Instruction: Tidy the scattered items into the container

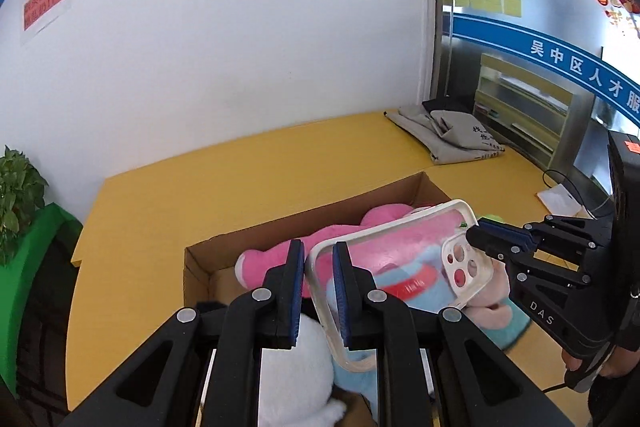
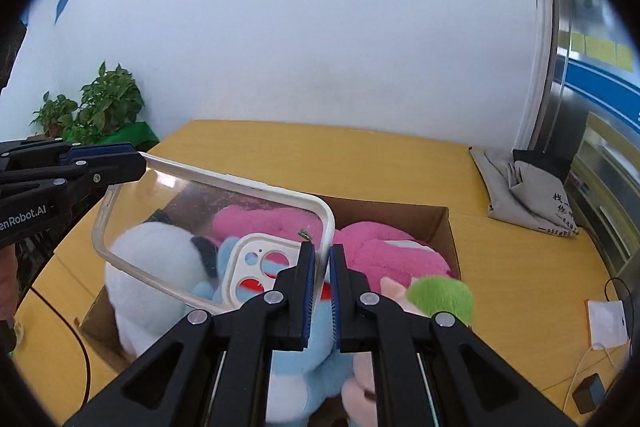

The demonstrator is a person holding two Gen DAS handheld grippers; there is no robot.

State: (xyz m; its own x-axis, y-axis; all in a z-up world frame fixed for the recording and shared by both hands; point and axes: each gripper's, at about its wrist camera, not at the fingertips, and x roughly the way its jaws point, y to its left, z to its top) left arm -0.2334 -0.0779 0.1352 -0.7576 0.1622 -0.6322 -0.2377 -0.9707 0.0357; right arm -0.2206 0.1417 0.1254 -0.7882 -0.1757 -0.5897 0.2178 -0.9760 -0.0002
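A clear phone case [image 1: 400,259] with a white rim is held in the air above an open cardboard box [image 1: 200,255]. My left gripper [image 1: 318,259] is shut on one end of its rim. My right gripper [image 2: 323,259] is shut on the opposite end, by the camera cutout; it also shows at the right of the left wrist view [image 1: 480,235]. The case [image 2: 192,227] spans between both grippers in the right wrist view. The box [image 2: 400,215] holds soft toys: a pink one [image 2: 380,251], a white one [image 2: 156,259], a light blue one [image 2: 296,367].
The box stands on a yellow table [image 1: 240,167]. A folded grey cloth bag [image 1: 452,135] lies at the far right of the table. A white charger with cable [image 2: 606,323] lies at the right. Potted plants [image 2: 92,107] stand at the left by the white wall.
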